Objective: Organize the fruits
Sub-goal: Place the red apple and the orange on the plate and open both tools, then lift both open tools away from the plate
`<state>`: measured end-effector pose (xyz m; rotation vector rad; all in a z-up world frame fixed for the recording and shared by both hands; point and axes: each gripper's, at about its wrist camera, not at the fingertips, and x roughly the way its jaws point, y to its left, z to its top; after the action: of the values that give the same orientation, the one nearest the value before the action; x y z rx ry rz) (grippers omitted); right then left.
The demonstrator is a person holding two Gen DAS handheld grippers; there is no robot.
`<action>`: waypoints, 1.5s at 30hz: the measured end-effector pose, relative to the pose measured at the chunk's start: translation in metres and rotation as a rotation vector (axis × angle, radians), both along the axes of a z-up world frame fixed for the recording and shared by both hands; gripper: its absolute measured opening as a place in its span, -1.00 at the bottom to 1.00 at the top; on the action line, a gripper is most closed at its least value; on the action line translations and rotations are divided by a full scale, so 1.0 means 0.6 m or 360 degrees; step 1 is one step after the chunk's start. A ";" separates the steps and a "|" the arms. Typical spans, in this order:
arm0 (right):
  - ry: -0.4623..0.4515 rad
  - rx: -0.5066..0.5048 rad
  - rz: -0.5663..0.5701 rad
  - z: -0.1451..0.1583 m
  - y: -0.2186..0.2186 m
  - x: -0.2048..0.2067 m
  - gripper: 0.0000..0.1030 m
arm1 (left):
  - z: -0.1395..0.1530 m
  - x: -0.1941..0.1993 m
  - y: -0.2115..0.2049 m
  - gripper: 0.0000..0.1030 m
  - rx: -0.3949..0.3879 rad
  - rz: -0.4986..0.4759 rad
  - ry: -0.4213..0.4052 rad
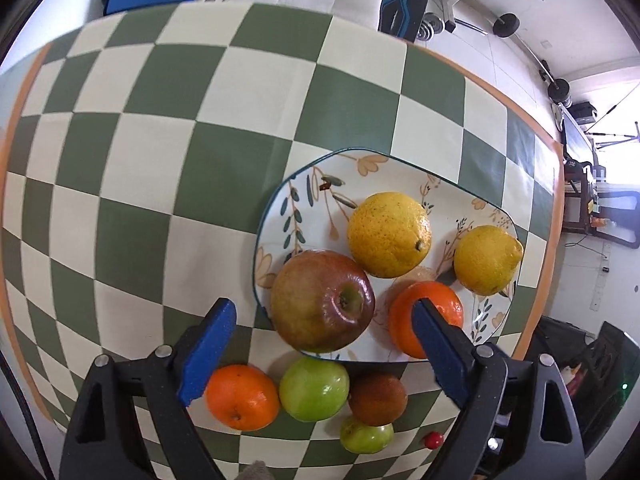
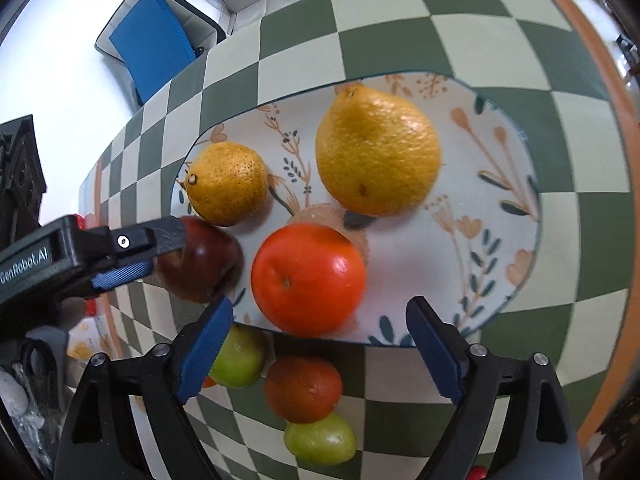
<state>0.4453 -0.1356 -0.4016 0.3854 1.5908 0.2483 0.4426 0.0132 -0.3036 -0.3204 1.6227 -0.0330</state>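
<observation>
A floral plate (image 1: pixel 312 184) (image 2: pixel 500 168) holds a red apple (image 1: pixel 322 300) (image 2: pixel 200 260), two yellow citrus fruits (image 1: pixel 388 234) (image 1: pixel 486 260) (image 2: pixel 378 150) (image 2: pixel 226 182) and an orange (image 1: pixel 404 320) (image 2: pixel 308 278). My left gripper (image 1: pixel 324 316) is open, its jaws on either side of the apple; it also shows in the right wrist view (image 2: pixel 132 256). My right gripper (image 2: pixel 320 316) is open and empty, over the orange at the plate's near edge. Off the plate lie an orange (image 1: pixel 242 396), green apples (image 1: pixel 314 388) (image 1: pixel 366 436) (image 2: pixel 240 356) (image 2: pixel 320 438) and a brown fruit (image 1: pixel 378 398) (image 2: pixel 304 388).
The table wears a green-and-cream chequered cloth (image 1: pixel 160 160) with an orange border. A small red object (image 1: pixel 434 440) lies near the front edge. A blue chair (image 2: pixel 154 44) and gym gear (image 1: pixel 408 0) stand beyond the table.
</observation>
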 end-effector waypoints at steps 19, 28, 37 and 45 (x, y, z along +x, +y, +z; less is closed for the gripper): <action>-0.0295 -0.0471 -0.0002 0.154 -0.042 -0.096 0.86 | 0.152 -0.152 -0.028 0.74 0.0432 -0.0192 -0.0509; -0.0430 -0.0526 -0.0006 0.237 -0.039 -0.155 0.86 | 0.225 -0.212 -0.030 0.74 0.0444 -0.0203 -0.0684; -0.0574 -0.0535 -0.0050 0.326 -0.048 -0.209 0.86 | 0.293 -0.262 -0.032 0.74 0.0408 -0.0196 -0.0812; -0.0660 -0.0507 -0.0100 0.386 -0.057 -0.248 0.86 | 0.317 -0.285 -0.040 0.74 0.0410 -0.0184 -0.0862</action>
<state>0.2966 -0.1697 -0.1700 0.1237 1.1814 0.0199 0.2718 -0.0108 -0.1135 -0.0104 1.0890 0.0022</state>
